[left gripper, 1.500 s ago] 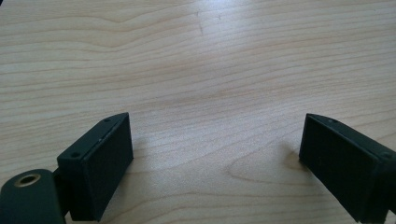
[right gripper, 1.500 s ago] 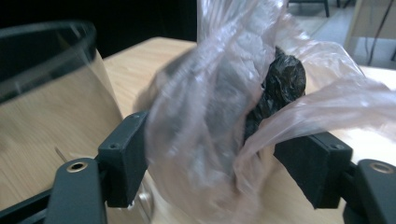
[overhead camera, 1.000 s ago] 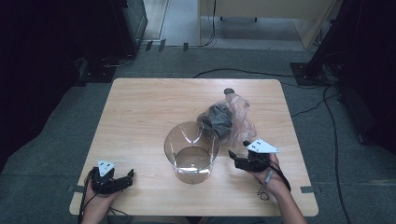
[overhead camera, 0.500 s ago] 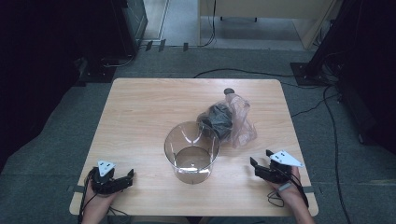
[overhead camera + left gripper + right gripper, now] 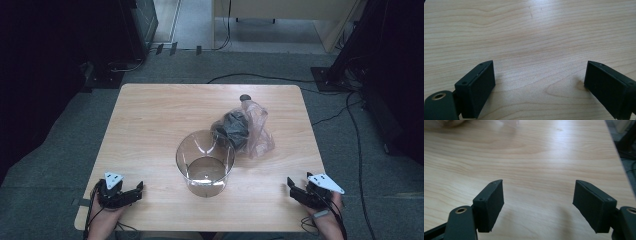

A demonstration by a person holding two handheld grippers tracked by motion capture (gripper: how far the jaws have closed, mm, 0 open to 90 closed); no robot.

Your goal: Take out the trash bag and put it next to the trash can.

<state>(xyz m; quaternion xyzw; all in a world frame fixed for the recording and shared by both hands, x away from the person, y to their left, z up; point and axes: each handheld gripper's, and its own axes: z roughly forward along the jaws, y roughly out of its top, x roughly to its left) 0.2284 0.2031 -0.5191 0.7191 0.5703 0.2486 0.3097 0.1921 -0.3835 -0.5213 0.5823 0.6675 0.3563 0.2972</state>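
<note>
Right tool (image 5: pixel 296 188) and left tool (image 5: pixel 131 193) rest spread and empty at the table's (image 5: pixel 150 125) near corners. Mid-table, the clear cup (image 5: pixel 205 162) touches the plastic bag (image 5: pixel 245 129); tugging the bag might tip it.

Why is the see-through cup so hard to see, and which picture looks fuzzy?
High view: the clear cup shows the table through its walls, with pale glints on its rim. Right gripper view: the far table top corner is blurred; the claw's fingers are sharper and cast soft shadows.
</note>
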